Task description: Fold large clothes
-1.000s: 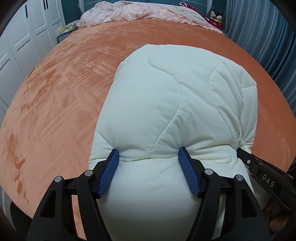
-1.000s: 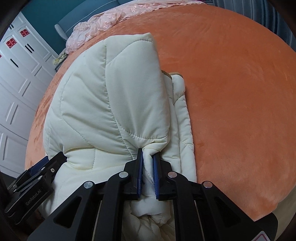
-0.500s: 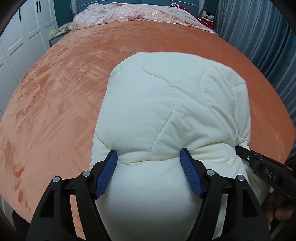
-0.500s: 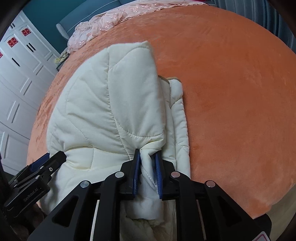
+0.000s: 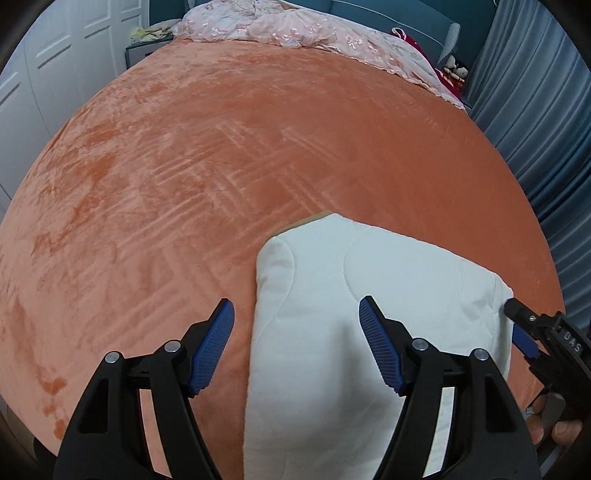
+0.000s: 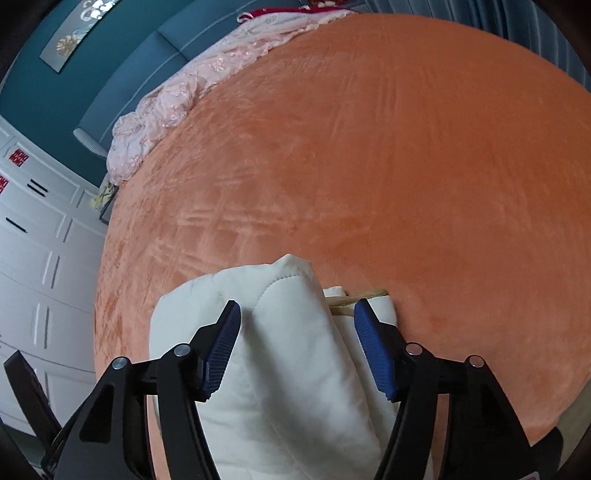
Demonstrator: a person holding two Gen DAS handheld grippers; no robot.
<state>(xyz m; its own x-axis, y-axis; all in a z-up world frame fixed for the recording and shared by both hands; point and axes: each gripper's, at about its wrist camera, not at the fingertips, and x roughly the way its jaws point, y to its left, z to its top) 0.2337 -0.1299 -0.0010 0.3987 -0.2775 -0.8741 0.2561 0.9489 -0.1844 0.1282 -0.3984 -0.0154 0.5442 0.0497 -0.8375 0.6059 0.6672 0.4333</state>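
A cream quilted jacket (image 5: 351, 317) lies folded into a thick bundle on the orange bedspread (image 5: 258, 166). My left gripper (image 5: 298, 338) hangs open above the bundle's left edge; one pad is over the bedspread, the other over the jacket, and neither presses. At the right edge, my right gripper (image 5: 517, 325) sits at the bundle's right corner, with a person's fingers (image 5: 550, 428) on its handle. In the right wrist view the jacket (image 6: 295, 350) lies below my right gripper (image 6: 297, 334), whose jaws are opening and stand clear of the fabric.
A pink lace cover (image 5: 295, 29) is bunched at the head of the bed. White wardrobe doors (image 6: 37, 277) stand to the left and blue curtains (image 5: 535, 129) to the right. The bedspread (image 6: 406, 166) stretches wide beyond the bundle.
The right jaws, shut on a fold of the jacket before, have opened and let it go. Both grippers have lifted and drawn back, so the jacket now lies lower in both views.
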